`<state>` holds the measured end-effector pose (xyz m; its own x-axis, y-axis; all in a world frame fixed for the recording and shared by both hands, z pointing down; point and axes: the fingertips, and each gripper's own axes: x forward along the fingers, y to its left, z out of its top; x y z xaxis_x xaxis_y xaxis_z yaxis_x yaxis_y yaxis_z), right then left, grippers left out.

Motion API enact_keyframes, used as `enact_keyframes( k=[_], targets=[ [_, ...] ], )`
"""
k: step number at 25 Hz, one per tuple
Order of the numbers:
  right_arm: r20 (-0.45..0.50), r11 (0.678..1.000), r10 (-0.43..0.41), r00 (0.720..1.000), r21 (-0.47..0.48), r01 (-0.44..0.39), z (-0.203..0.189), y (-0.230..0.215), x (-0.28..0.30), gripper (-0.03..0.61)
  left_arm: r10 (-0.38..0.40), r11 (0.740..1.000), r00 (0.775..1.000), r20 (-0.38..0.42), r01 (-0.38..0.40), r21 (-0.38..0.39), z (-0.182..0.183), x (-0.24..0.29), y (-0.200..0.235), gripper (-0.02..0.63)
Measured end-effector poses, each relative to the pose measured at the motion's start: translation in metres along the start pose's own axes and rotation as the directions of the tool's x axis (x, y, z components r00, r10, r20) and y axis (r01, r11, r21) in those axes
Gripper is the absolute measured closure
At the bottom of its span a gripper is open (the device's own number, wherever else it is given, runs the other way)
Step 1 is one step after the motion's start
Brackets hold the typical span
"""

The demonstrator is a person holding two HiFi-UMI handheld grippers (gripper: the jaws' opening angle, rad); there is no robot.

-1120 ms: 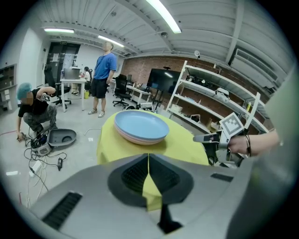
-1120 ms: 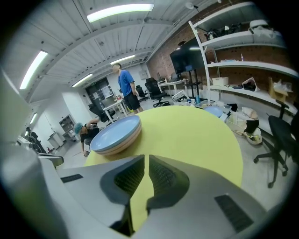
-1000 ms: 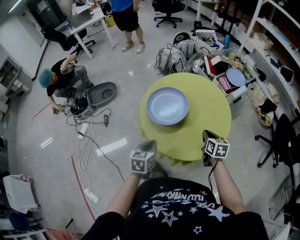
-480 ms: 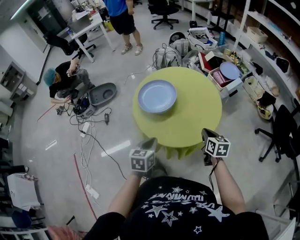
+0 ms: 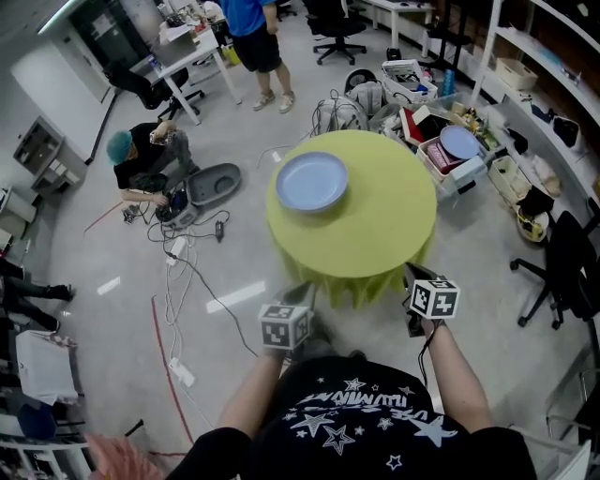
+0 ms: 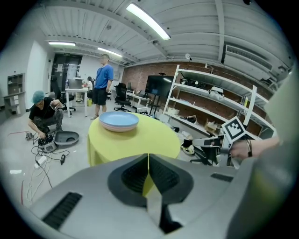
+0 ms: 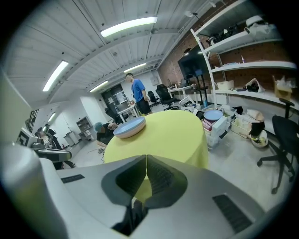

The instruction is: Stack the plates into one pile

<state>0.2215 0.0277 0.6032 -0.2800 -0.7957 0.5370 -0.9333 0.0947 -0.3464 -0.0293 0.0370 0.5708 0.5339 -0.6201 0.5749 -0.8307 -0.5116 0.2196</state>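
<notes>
1. A round table draped in a yellow-green cloth (image 5: 380,230) stands on the grey floor in the middle of the head view.
2. A pile of round plates (image 5: 311,181), light blue on top with a pale pink one beneath it in the left gripper view (image 6: 119,122), sits on the far left part of the tabletop, inside its rim.
3. The left gripper (image 5: 302,292) is held off the near edge of the table, well apart from the plates. In its own view, its jaws (image 6: 148,164) are pressed together with nothing between them.
4. The right gripper (image 5: 412,274) is held at the table's near right edge, also well away from the pile. Its jaws (image 7: 146,169) meet flat against each other and hold nothing.
5. A person in a teal cap (image 5: 141,159) crouches on the floor left of the table among cables.
6. A person in a blue shirt (image 5: 249,23) stands beyond the table.
7. White shelving (image 5: 553,84) runs along the right side.
</notes>
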Motion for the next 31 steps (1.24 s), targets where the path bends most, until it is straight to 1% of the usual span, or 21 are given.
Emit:
enact_keyframes(
  k=[7, 13, 16, 18, 21, 25, 28, 31],
  targets=[
    [-0.003, 0.999, 0.033, 0.999, -0.026, -0.033, -0.017, 0.003, -0.024, 0.563, 0.046, 0.998, 0.998, 0.036, -0.045, -0.033, -0.014, -0.031, -0.012, 0.595],
    [-0.009, 0.998, 0.052, 0.999, -0.033, -0.052, -0.027, 0.007, -0.037, 0.563, 0.054, 0.998, 0.998, 0.012, -0.053, -0.030, -0.028, -0.045, -0.021, 0.594],
    [0.005, 0.997, 0.046, 0.999, -0.063, -0.045, -0.022, 0.005, -0.041, 0.563, 0.062, 0.997, 0.998, 0.017, -0.062, -0.037, -0.025, -0.046, -0.020, 0.595],
    [0.017, 0.996, 0.036, 0.999, -0.080, -0.035, -0.016, 0.002, -0.045, 0.563, 0.059, 0.998, 0.998, 0.030, -0.058, -0.038, -0.020, -0.047, -0.021, 0.594],
    [0.035, 0.997, 0.020, 0.999, -0.075, -0.018, -0.011, -0.003, -0.048, 0.563, 0.048, 0.999, 0.998, 0.039, -0.047, -0.029, -0.016, -0.045, -0.022, 0.594],
    [0.041, 0.996, 0.009, 0.999, -0.089, -0.005, -0.008, 0.005, -0.053, 0.563, 0.034, 0.998, 0.997, 0.065, -0.031, -0.045, -0.010, -0.047, -0.023, 0.594],
    [0.027, 0.992, 0.026, 0.999, -0.121, -0.022, -0.012, 0.020, -0.052, 0.563, 0.018, 0.999, 0.997, 0.073, -0.015, -0.049, -0.011, -0.049, -0.025, 0.594],
    [0.002, 0.988, 0.051, 0.999, -0.145, -0.050, -0.023, 0.040, -0.049, 0.563, 0.004, 0.998, 0.998, 0.064, 0.000, -0.057, -0.020, -0.055, -0.023, 0.595]
  ],
)
